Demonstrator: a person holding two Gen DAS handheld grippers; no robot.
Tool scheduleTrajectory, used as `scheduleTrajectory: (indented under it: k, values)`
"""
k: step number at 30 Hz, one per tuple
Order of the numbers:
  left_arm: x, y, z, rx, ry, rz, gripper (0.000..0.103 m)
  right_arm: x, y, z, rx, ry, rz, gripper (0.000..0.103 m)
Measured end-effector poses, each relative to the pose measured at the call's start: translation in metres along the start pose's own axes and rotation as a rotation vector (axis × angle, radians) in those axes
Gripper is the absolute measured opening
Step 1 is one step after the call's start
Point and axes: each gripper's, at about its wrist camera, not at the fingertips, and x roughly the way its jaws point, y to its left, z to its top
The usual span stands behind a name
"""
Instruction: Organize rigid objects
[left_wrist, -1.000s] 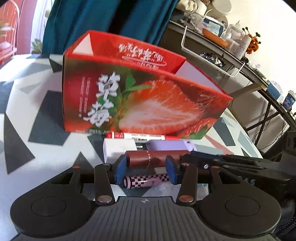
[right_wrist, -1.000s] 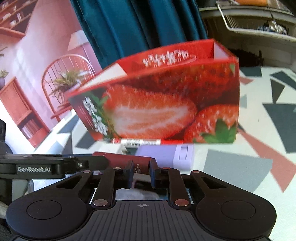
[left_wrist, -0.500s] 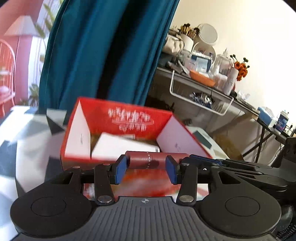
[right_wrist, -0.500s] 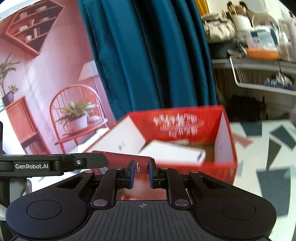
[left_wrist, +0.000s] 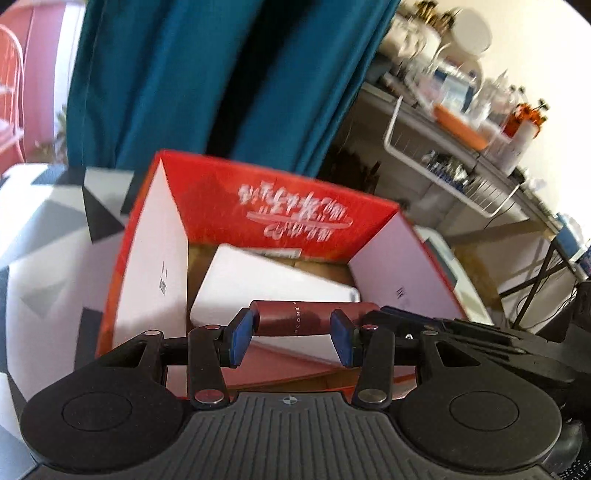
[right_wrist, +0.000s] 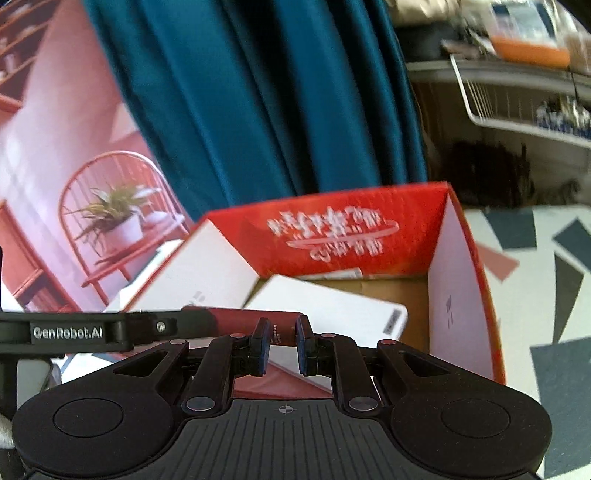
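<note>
I have the dark red tube (left_wrist: 314, 318) held crosswise between both tools; my right hand-held gripper (right_wrist: 282, 345) is clamped on one end of it, pads pressed to its sides, because that end is slim enough to pinch firmly; my left hand-held gripper (left_wrist: 291, 341) sits at the tube's other stretch with its blue pads (left_wrist: 240, 339) standing a little apart, the tube lying across their tips, and I cannot tell whether they press on it or merely cradle it. I judge the two-point hold is there to keep the tube level so it does not swing or slip; it hangs over the near edge of the open red strawberry box (left_wrist: 291, 221), above the white flat box (left_wrist: 273, 280) that already lies slanted inside. The box stands on the patterned bench (left_wrist: 48, 229) with its flaps up, which leaves the mouth free for lowering things in; I reckon the tube should go down beside or on the white box, kept level, so neither end catches a flap.
</note>
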Motion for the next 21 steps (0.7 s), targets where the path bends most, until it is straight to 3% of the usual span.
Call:
scheduleTrajectory:
  k: [9,15,21]
  values:
    - [0.03,0.005,0.002,0.005,0.096,0.06,0.049,0.035,-0.009,0.004,0.056,0.16,-0.048,0.014]
    - [0.037,0.003,0.0,0.031,0.122,0.076,0.048,0.045,-0.009,0.002,0.061,0.208,-0.086,0.013]
    - [0.034,0.0,-0.002,0.065,0.1,0.102,0.048,0.043,-0.005,0.001,0.074,0.207,-0.07,0.009]
